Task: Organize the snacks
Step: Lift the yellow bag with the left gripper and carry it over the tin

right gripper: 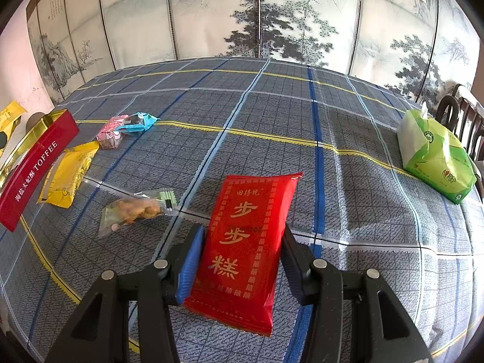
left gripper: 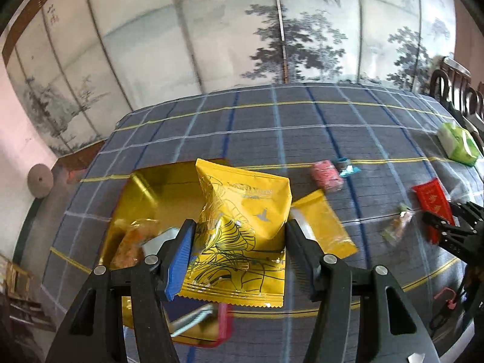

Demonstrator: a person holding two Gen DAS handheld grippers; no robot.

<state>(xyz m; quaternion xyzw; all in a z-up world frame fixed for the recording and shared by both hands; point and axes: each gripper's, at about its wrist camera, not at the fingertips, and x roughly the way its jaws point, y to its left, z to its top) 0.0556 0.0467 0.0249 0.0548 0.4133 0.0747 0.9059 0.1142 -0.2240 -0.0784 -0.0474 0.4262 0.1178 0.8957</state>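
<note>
Toffee box (right gripper: 36, 163) lettering, right wrist only

six loose snack packets (right gripper: 242, 248), one toffee box (right gripper: 36, 166), one tissue pack (right gripper: 435, 157)

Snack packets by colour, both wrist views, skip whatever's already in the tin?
Yellow: 2, one in the left gripper over the tin, one on the cloth
Red: 1, between the right gripper's fingers
Pink: 1
Blue: 1
Clear and green: 1
Total: 6
</note>
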